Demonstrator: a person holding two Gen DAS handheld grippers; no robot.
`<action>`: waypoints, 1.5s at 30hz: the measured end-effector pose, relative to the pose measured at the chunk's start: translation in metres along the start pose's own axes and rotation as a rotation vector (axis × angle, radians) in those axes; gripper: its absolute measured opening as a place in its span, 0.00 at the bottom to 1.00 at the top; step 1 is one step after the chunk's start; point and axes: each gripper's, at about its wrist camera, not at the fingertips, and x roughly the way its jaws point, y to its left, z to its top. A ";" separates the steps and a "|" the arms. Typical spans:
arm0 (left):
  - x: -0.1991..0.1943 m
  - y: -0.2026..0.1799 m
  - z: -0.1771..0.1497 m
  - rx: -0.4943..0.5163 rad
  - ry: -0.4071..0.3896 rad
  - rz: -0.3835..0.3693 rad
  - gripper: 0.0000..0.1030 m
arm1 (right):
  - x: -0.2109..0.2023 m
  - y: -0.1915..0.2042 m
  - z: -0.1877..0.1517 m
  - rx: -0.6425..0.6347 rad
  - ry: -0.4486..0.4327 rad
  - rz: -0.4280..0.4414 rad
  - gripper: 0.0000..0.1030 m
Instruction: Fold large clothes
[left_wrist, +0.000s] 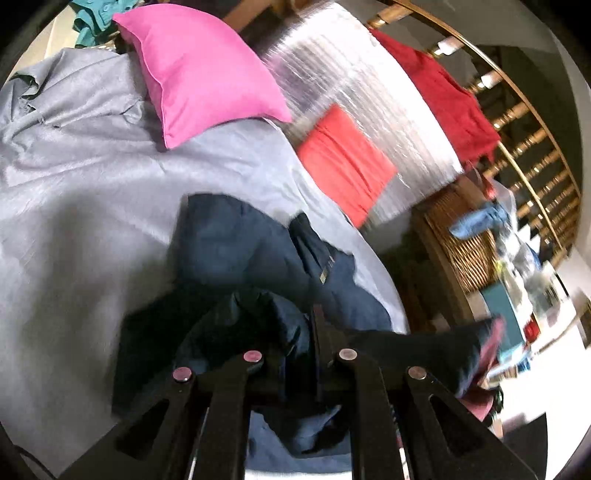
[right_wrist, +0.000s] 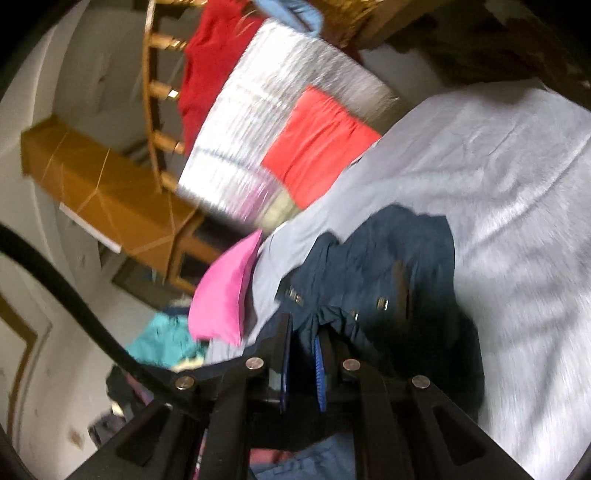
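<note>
A dark navy garment (left_wrist: 240, 251) with small metal snaps lies bunched on a pale grey bed sheet (left_wrist: 74, 184). My left gripper (left_wrist: 314, 332) is shut on a fold of this navy cloth, which drapes over both fingers and hides the tips. In the right wrist view the same navy garment (right_wrist: 388, 266) hangs from my right gripper (right_wrist: 304, 332), shut on a gathered edge, blue pads pressing the fabric. Both views are tilted and blurred by motion.
A pink pillow (left_wrist: 199, 70) lies on the sheet, a folded orange-red cloth (left_wrist: 343, 162) rests on a silvery quilted cover (left_wrist: 351, 74). A dark red garment (left_wrist: 443, 96) hangs over the wooden bed rail (left_wrist: 524, 144). A wicker basket (left_wrist: 469, 254) stands beside the bed.
</note>
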 end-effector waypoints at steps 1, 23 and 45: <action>0.011 0.001 0.006 -0.011 -0.006 0.011 0.11 | 0.012 -0.006 0.008 0.019 -0.004 -0.016 0.12; 0.134 0.023 0.081 -0.040 0.023 0.126 0.16 | 0.131 -0.036 0.084 0.039 -0.051 -0.174 0.11; 0.066 0.022 0.071 -0.213 -0.101 0.085 0.92 | 0.081 -0.024 0.062 0.019 -0.100 -0.274 0.77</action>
